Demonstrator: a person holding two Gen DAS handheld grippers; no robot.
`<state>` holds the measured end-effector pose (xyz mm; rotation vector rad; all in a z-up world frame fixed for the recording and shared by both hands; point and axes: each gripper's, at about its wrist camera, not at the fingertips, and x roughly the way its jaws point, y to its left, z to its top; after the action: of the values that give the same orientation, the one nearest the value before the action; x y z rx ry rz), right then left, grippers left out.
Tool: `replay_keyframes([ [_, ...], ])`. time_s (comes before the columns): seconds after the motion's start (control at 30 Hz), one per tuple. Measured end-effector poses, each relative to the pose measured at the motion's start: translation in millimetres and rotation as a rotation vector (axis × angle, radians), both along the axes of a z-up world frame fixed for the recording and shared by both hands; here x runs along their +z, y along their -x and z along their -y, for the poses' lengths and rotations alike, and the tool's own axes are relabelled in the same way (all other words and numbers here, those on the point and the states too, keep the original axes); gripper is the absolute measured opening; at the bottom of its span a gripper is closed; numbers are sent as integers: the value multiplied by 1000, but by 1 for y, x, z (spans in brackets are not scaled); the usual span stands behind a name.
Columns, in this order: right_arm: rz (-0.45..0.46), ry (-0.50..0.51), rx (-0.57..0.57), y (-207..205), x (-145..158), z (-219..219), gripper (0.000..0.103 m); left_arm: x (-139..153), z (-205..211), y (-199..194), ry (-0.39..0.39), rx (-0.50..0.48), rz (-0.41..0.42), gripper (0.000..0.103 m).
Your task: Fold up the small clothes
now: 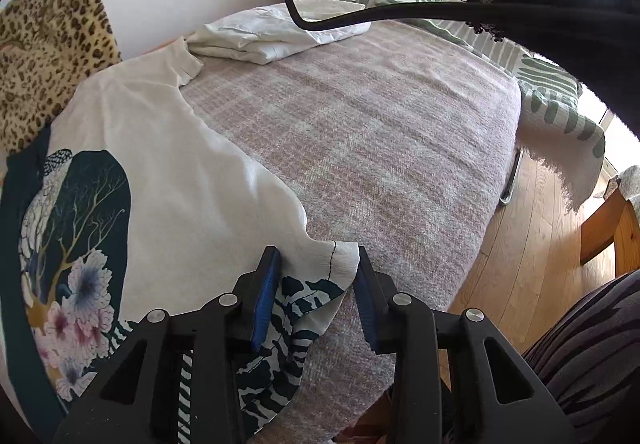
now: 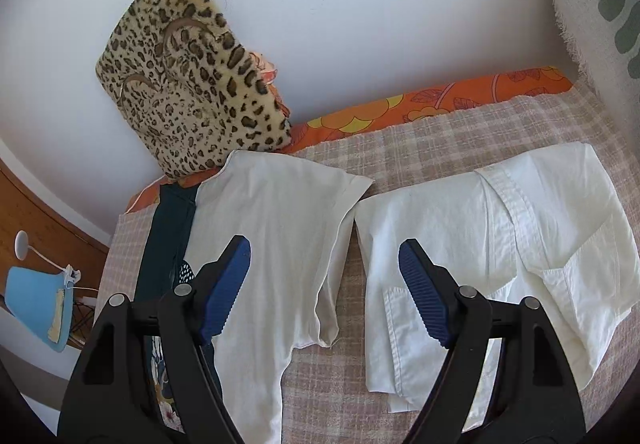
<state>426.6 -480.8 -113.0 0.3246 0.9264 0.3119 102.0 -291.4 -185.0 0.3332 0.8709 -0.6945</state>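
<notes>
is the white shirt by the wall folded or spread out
Folded: the white shirt lies as a compact stack of layers on the blanket.

L wrist cam: close over bed edge, looks down along checked blanket.
R wrist cam: close, faces wall.
Shared by 2 views: white shirt, folded white garment, leopard cushion.
</notes>
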Motion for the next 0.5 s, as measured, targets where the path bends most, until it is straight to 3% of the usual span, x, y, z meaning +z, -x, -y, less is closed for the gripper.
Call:
replay_keyframes([
  [0.03,-15,3,3,-12,-6,-4,80,0,-2,-1,5,0,-2,19],
  [0.1,-31,6,3,-34,-14,-13,80,1,-7,-5,29,11,-21,11],
  [0.2,-65,2,-31,-66,-27,-21,80,1,-14,-21,94,29,-74,6],
  [0.5,-205,22,-99,-135,-76,-29,67,5,-35,-32,256,76,-174,5],
])
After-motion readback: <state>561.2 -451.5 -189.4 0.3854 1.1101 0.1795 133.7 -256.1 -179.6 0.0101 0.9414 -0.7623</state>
